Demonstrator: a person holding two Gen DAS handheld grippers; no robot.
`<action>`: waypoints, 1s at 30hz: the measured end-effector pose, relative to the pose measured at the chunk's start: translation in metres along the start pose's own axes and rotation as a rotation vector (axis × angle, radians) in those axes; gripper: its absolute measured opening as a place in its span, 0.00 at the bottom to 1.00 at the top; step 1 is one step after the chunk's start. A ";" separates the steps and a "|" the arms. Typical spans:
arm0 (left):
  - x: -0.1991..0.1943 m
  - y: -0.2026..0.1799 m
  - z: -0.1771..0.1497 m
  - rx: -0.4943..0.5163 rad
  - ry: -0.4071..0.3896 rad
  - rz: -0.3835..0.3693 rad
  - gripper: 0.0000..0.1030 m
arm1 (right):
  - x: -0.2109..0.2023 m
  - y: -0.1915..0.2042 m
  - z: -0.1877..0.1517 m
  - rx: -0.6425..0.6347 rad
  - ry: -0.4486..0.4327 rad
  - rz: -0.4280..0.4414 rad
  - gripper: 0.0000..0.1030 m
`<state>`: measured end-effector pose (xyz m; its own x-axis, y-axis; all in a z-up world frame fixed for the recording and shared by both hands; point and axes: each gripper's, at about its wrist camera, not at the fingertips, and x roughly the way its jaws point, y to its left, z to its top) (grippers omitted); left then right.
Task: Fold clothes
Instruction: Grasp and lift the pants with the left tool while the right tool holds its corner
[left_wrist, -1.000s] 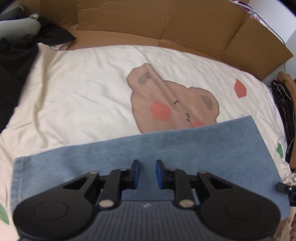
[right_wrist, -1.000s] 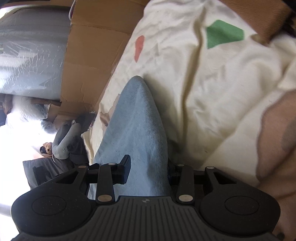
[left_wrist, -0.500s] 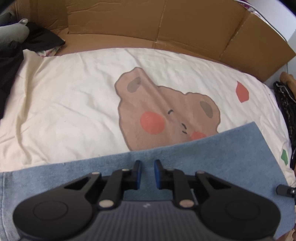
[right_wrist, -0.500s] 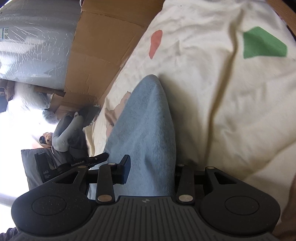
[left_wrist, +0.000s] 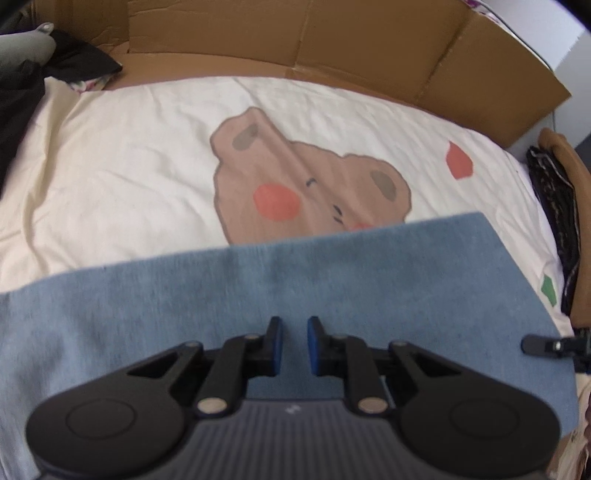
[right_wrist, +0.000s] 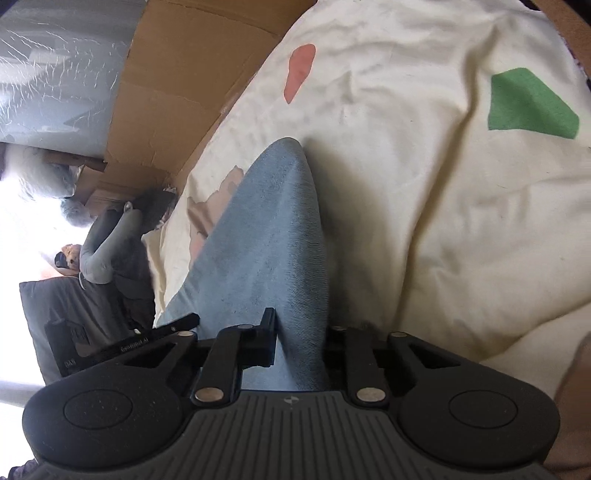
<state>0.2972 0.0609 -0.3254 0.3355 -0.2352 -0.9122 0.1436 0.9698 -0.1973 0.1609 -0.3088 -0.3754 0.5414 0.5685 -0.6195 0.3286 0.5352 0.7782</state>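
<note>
Gripping Blue Cloth at One Edge, Other Claw Free Above It

Right gripper (right_wrist: 295, 341): its two fingers are clamped on the blue cloth (right_wrist: 273, 236), which passes between them and runs away from the camera in a raised, tapering ridge. The far finger is mostly hidden behind the fabric.

Left gripper (left_wrist: 293, 345): the blue-padded fingers (left_wrist: 275, 343) stand a little apart with nothing between them. They sit over the blue cloth (left_wrist: 295, 280); whether they touch it cannot be told.

Cloth position: it lies spread in a wide band across the near part of the cream bedsheet (left_wrist: 129, 166), its far edge covering the lower part of the printed bear face (left_wrist: 306, 184). A black tip of the other gripper shows at the cloth's right edge in the left wrist view.

Surroundings: cardboard panels (left_wrist: 369, 44) stand along the far side of the sheet. Dark garments (left_wrist: 22, 96) are heaped at the far left corner. A red patch (left_wrist: 459, 162) and a green patch (left_wrist: 549, 290) are printed on the sheet toward the right side.
</note>
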 end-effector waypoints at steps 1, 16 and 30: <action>-0.002 -0.001 -0.004 0.002 0.004 -0.002 0.15 | -0.002 0.001 -0.001 -0.002 0.004 -0.003 0.11; -0.029 -0.014 -0.087 0.004 0.096 -0.041 0.13 | -0.015 0.047 -0.008 -0.098 0.022 -0.073 0.07; -0.042 -0.014 -0.122 0.016 0.120 -0.047 0.01 | -0.026 0.126 -0.011 -0.226 0.065 -0.104 0.06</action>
<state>0.1678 0.0652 -0.3280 0.2145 -0.2703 -0.9386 0.1715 0.9564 -0.2363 0.1796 -0.2491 -0.2621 0.4602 0.5385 -0.7058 0.1940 0.7148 0.6719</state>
